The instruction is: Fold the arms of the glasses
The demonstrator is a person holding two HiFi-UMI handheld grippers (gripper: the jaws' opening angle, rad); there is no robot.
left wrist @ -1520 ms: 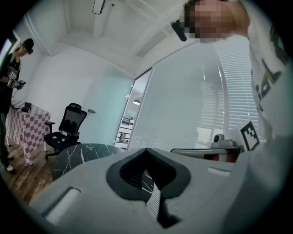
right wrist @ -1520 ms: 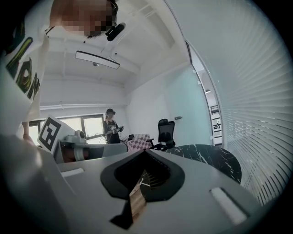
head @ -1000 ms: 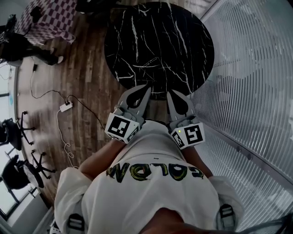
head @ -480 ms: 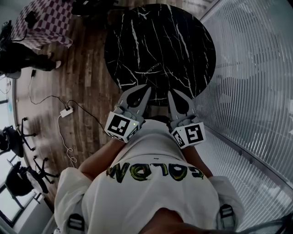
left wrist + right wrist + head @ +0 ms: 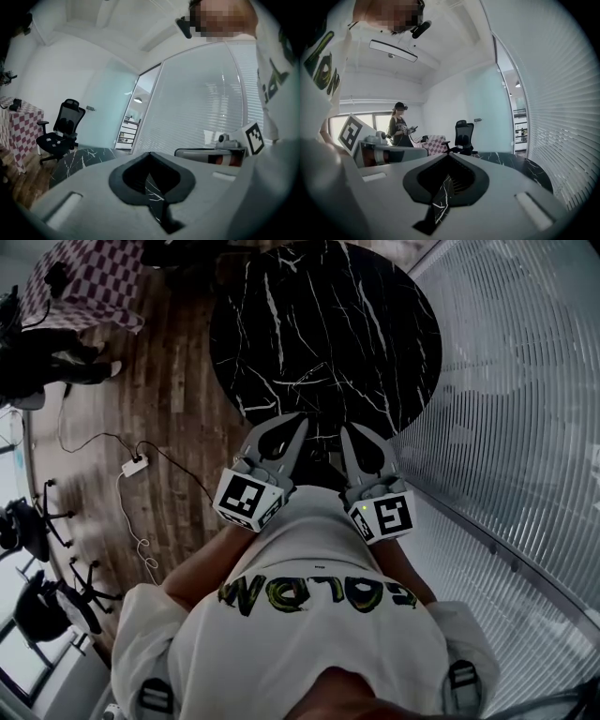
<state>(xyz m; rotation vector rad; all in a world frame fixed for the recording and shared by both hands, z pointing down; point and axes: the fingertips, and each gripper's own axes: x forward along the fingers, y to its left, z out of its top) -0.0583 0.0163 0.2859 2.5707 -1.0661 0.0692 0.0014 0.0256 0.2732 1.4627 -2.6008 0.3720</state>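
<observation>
A round black marble table [image 5: 323, 324] lies just ahead of me. I cannot make out any glasses among its white veins. My left gripper [image 5: 302, 420] is held at the table's near edge, jaws shut with nothing between them. My right gripper [image 5: 346, 429] hangs beside it, also shut and empty. In the left gripper view the left gripper [image 5: 150, 154] shows its tips meeting over the marble, with the right gripper [image 5: 220, 152] alongside. In the right gripper view the right gripper [image 5: 449, 156] is closed the same way, the tabletop [image 5: 513, 161] stretching ahead.
Wooden floor [image 5: 178, 381] lies left of the table, with a power strip [image 5: 134, 463] and cable. Office chairs [image 5: 28, 512] stand at far left, a checkered table [image 5: 89, 282] beyond. A glass wall with blinds [image 5: 525, 381] runs along the right. A person [image 5: 400, 124] stands far off.
Both grippers stay shut and keep almost the same spot at the table's near edge. The head view has shifted only a little.
</observation>
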